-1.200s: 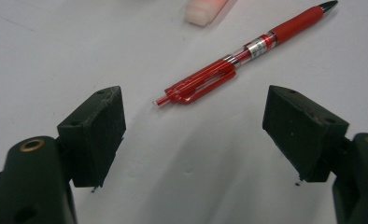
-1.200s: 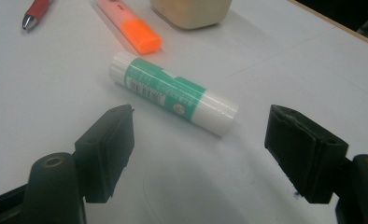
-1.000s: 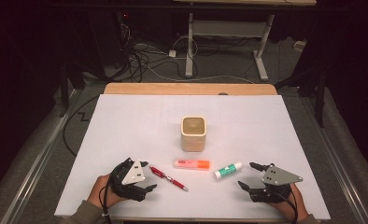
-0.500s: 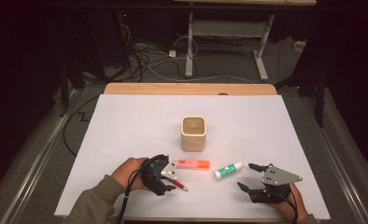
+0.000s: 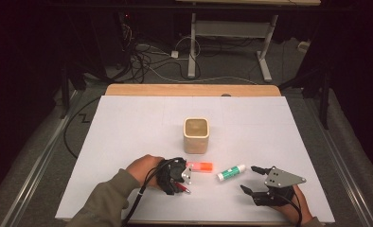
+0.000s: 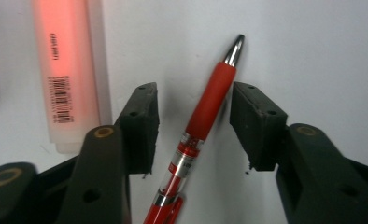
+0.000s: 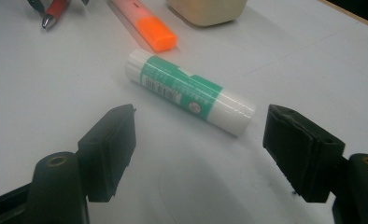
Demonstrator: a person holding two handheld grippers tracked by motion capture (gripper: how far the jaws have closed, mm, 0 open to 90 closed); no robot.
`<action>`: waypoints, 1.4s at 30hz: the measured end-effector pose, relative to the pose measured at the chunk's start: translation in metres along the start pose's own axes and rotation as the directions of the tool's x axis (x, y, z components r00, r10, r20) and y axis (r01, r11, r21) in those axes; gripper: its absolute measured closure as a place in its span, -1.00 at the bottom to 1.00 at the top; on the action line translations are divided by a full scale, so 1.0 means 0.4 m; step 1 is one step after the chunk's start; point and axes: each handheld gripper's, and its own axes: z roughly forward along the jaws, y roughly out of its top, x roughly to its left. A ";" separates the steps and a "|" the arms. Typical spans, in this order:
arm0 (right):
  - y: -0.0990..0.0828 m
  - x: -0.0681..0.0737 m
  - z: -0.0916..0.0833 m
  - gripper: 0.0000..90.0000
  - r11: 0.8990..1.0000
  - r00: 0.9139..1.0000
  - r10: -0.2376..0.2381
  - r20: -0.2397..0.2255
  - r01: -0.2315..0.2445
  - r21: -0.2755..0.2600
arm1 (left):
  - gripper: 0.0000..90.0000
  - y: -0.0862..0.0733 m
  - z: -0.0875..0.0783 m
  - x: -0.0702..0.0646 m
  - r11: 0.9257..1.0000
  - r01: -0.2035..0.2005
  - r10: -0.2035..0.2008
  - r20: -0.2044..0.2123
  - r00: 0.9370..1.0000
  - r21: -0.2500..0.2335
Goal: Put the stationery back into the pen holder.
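The red pen (image 6: 205,116) is the thing in hand: a slim, light, stiff plastic ballpoint with a rubbery red grip sleeve, a metal tip and a smooth clear barrel with chrome rings. It should weigh almost nothing, but being round it will likely roll or pivot if pinched off-centre, and the clear barrel looks slippery. The soft red sleeve is the sensible place to take it, since the pads would bite there (the tapered tip offers nothing to hold). In the high view the pen lies on the white surface (image 5: 128,142) near the front edge, left of centre, under the left gripper (image 5: 179,176), with an orange highlighter (image 5: 201,166) just beyond it and a tan square cup (image 5: 196,135) farther back. In the left gripper view the pen runs slantwise between the two black jaws, tip pointing away, its sleeve roughly level with the pads. The jaws have just been closing and now stand about half open, with a gap on each side of the pen, so they straddle it without pressing. The highlighter lies just outside the left-hand jaw, close enough that it might get nudged. The right gripper (image 5: 258,184) rests at the near right, jaws wide and holding nothing, with a green-and-white glue stick (image 7: 189,91) lying on the surface just ahead of them.
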 end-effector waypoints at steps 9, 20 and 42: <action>-0.001 -0.001 -0.001 -0.39 1.000 1.000 0.004 -0.009 -0.004 0.000 | 0.45 0.043 0.002 0.005 0.988 -0.092 0.084 0.069 0.994 0.121; 0.000 0.001 -0.002 -0.38 1.000 1.000 -0.002 -0.014 0.002 0.000 | 0.71 0.034 -0.001 0.000 0.988 -0.127 0.119 0.083 0.989 0.094; 0.001 -0.012 -0.019 -0.36 0.996 0.999 0.054 -0.004 -0.054 -0.065 | 0.72 -0.132 -0.125 -0.027 0.922 0.171 -0.247 -0.186 0.951 -0.348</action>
